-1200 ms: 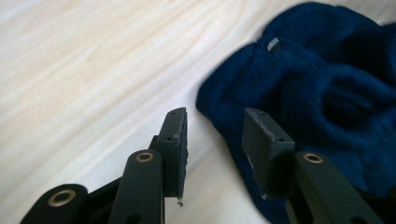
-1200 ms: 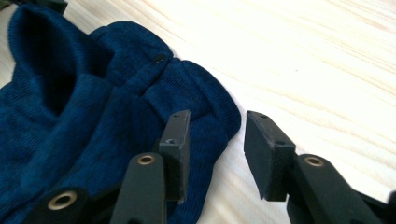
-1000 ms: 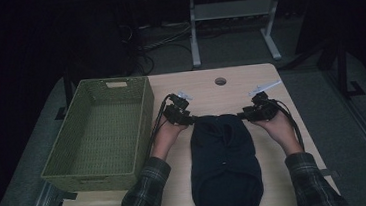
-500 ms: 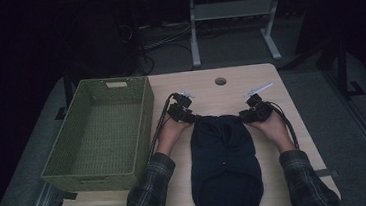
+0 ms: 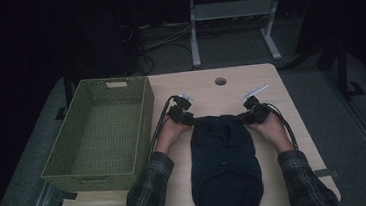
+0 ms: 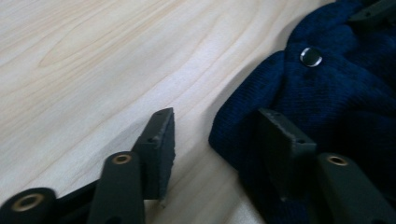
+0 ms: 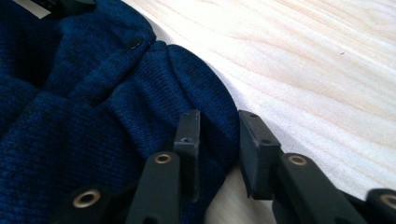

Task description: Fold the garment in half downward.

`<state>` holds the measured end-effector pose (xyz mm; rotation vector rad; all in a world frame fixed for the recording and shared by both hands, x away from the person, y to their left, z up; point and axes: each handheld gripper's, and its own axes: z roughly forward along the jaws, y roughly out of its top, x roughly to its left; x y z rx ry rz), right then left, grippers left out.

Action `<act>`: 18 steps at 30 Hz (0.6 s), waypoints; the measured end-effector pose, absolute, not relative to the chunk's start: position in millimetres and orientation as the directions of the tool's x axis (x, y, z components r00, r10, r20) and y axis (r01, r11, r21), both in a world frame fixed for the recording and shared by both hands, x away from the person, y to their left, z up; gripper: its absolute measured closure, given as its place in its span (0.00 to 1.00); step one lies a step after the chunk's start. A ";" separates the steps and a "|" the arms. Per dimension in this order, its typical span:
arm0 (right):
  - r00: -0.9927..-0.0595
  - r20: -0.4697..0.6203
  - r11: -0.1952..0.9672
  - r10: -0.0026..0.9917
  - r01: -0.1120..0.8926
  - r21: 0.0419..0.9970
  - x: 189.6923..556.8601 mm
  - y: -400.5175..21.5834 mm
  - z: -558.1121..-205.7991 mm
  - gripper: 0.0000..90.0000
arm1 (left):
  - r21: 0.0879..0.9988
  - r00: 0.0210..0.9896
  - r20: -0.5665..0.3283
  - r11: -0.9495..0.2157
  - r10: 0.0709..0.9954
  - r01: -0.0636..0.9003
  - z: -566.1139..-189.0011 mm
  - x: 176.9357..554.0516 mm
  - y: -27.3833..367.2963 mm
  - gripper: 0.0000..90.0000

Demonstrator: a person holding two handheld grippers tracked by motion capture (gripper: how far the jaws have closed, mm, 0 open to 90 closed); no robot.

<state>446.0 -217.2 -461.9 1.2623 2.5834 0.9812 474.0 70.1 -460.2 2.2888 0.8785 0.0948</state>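
A dark blue knit garment [image 5: 223, 159] lies folded on the wooden table [image 5: 210, 88], running from its middle to the near edge. My left gripper [image 5: 191, 118] is at the garment's far left corner. In the left gripper view its jaws [image 6: 217, 123] have just been closing but stand open, one on bare wood, the other on the knit [image 6: 327, 93] near a metal snap [image 6: 311, 56]. My right gripper [image 5: 246, 117] is at the far right corner. Its jaws [image 7: 219, 123] have just been closing and pinch the rolled edge of the fabric [image 7: 93, 116].
A green woven basket [image 5: 97, 178] stands on the table's left side, close to the left forearm. A round cable hole [image 5: 220, 81] sits near the far edge. Cables trail from both grippers. Bare wood lies beyond the garment. A desk frame stands on the floor behind.
Both grippers have sunk a little onto the garment's far corners. The right jaws have drawn together on the fabric edge.
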 end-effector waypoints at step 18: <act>-0.649 0.143 0.470 0.747 0.668 0.578 442.8 -211.9 -454.9 0.89 | 0.588 0.779 -0.164 -0.574 0.606 0.570 -451.6 468.1 64.3 0.92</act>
